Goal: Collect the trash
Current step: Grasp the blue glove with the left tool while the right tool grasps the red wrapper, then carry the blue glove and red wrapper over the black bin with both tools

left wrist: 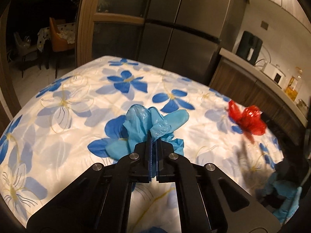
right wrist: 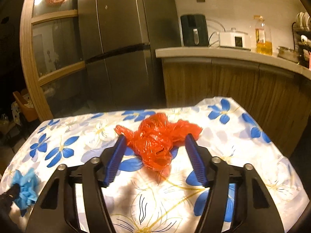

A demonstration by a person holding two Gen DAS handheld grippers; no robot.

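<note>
Tablecloth (right wrist: 252, 174) lies bare beyond red bag (right wrist: 155, 143).

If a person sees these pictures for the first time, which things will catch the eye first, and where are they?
Most striking is the crumpled red plastic bag lying on the flowered tablecloth, between the open fingers of the right gripper. Next comes the light blue disposable glove in the middle of the table, pinched by the shut left gripper. Behind the table stands a tall dark refrigerator.
</note>
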